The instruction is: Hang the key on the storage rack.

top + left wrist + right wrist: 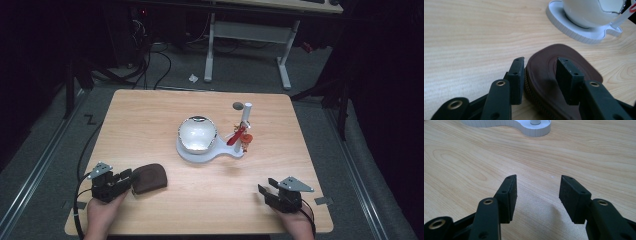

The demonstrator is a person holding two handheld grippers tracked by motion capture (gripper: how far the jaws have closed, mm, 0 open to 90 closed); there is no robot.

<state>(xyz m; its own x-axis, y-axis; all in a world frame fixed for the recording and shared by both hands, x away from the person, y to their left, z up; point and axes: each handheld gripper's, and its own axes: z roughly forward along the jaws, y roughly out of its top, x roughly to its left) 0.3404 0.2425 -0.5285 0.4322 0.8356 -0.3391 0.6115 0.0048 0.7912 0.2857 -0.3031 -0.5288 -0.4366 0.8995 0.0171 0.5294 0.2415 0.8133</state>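
Pouch: the brown pouch [564, 75] lies flat on the table [210, 200], near the left corner.
Left claw [541, 75]: open, jaws around its zipper edge.
Right claw [537, 195]: open, empty.
Feel: probably soft, light, bendy.
Best hold: the near edge.

One worktop [150, 115]. Two tools: left tool [131, 178], right tool [263, 190]. One brown zip pouch [150, 178]. One white stand [187, 151], carrying one round mirror [197, 133] and one upright post [245, 116].
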